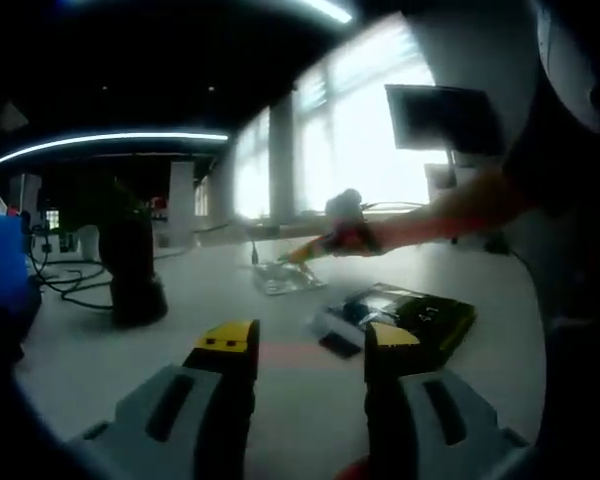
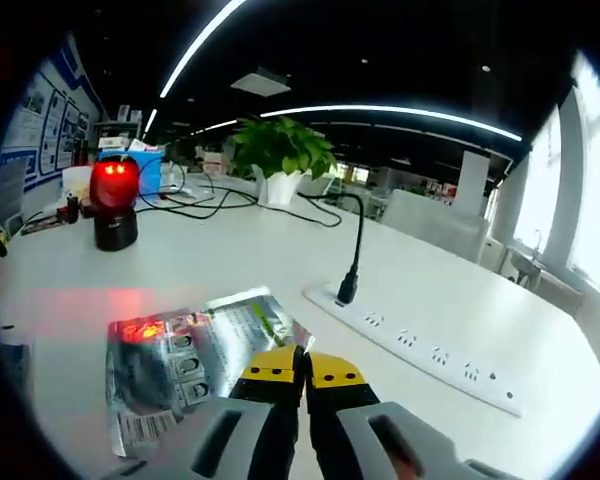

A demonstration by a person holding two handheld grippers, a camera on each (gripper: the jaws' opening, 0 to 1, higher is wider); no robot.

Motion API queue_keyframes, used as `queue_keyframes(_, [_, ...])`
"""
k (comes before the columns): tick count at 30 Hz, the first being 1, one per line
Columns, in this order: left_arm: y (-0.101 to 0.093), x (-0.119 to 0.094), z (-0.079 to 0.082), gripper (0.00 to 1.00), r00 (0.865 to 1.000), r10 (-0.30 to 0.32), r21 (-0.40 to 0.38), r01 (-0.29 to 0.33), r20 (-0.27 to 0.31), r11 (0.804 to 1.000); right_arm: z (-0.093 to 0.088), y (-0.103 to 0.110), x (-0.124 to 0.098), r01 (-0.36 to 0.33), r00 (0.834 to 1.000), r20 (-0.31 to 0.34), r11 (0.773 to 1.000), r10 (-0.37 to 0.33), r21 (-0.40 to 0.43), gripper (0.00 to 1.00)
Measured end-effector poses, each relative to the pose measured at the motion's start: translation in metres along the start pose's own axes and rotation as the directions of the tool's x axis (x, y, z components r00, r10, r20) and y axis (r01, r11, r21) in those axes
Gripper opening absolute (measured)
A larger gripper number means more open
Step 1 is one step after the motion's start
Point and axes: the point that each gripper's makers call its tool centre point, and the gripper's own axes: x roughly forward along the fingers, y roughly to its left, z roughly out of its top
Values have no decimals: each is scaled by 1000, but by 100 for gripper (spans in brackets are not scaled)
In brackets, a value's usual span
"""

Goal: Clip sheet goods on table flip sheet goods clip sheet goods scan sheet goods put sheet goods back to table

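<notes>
Silver foil packet (image 2: 195, 365) clamped by right hand-held gripper (image 2: 302, 372) | left hand-held gripper (image 1: 307, 345) level, jaws apart

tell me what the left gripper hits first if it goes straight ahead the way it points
Probably the dark packet lying on the table just beyond the open left gripper; depth is unclear.

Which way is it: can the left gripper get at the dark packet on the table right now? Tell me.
Probably yes. The left gripper is open, its fingers empty, and the dark packet lies flat just ahead on the table with nothing between them. The right gripper works farther back.
</notes>
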Motion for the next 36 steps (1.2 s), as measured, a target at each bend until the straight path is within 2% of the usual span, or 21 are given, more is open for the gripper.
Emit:
queue_keyframes(8, [0, 1, -2, 35, 1000, 1, 3, -1, -8, 1000, -6, 1, 1, 13, 1000, -12, 1000, -13, -15, 0])
queue_keyframes(14, [2, 1, -1, 35, 1000, 11, 6, -11, -7, 1000, -11, -1, -2, 31, 999, -35, 999, -32, -19, 5])
queue_keyframes(19, [2, 1, -2, 35, 1000, 9, 12, -9, -11, 1000, -3, -12, -3, 53, 999, -10, 998, -52, 35, 15])
queue_keyframes(22, [2, 1, -2, 35, 1000, 11, 13, -11, -12, 1000, 10, -13, -10, 69, 997, 25, 996, -71, 54, 17])
queue_keyframes(24, [2, 1, -2, 35, 1000, 12, 13, -12, -11, 1000, 18, -13, -15, 63, 997, 45, 996, -66, 70, 23])
queue_keyframes(26, [2, 1, -2, 35, 1000, 12, 14, -12, -11, 1000, 26, -1, -19, 25, 997, 66, 996, -31, 88, 41])
queue_keyframes(28, [2, 1, -2, 35, 1000, 10, 15, -10, -12, 1000, 26, 9, -20, -8, 998, 65, 994, 1, 113, 52])
queue_keyframes(31, [2, 1, -2, 35, 1000, 10, 18, -10, -12, 1000, 22, 25, -22, -34, 998, 53, 991, 27, 128, 56])
queue_keyframes(36, [2, 1, -3, 35, 1000, 14, 20, -13, -14, 1000, 20, 45, -22, -63, 996, 72, 986, 53, 156, 69])
